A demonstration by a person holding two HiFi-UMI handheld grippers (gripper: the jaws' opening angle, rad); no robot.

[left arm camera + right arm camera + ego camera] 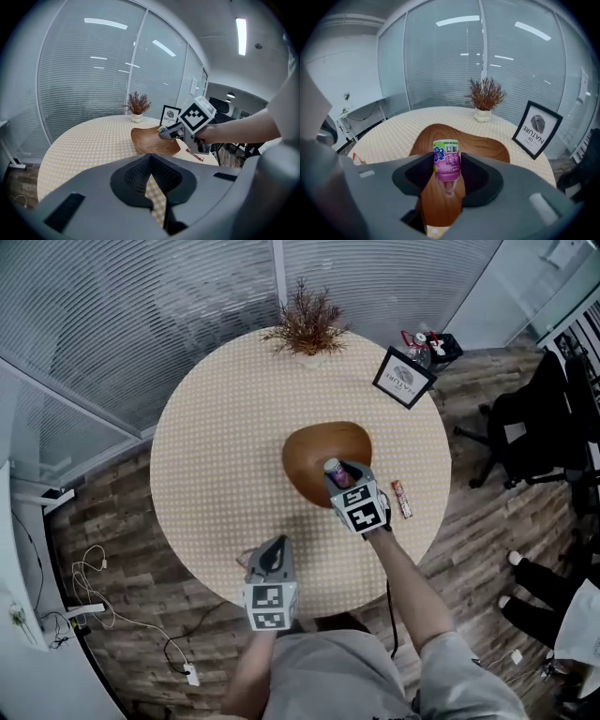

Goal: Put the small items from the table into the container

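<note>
Clearly the right gripper (pixel 446 169) is clenched on a small purple plastic bottle with a green top (pixel 446 160), its two dark pads pressing the bottle's sides so that the green end points away from the hand and a pale nozzle points back toward it. In the head view that gripper (pixel 339 480) and its bottle (pixel 335 469) hang over the near right side of a brown wooden bowl with a rounded three-cornered outline (pixel 319 451), clear of the wood. The bowl (pixel 478 143) looks empty in the parts that show, and it sits near the middle of a round bench covered in a beige checked cloth (pixel 211 456). Just to the right of the right gripper a thin red-and-white stick packet (pixel 402 499) lies on the cloth near the bench's edge. The left gripper (pixel 149 161) is closed with nothing between its pads, the tips meeting, and it hovers over the near edge of the bench (pixel 84 140), well apart from the bowl (pixel 150 140). An orange-and-white scrap of packaging (pixel 356 159) shows at the left of the right gripper view, lying on the cloth. At the far side of the bench stand a small white pot of dried reddish twigs (pixel 307 329) and, to its right, a black-framed white sign (pixel 403 378) propped upright. A black office chair (pixel 534 427) stands on the wood-plank floor beyond.
</note>
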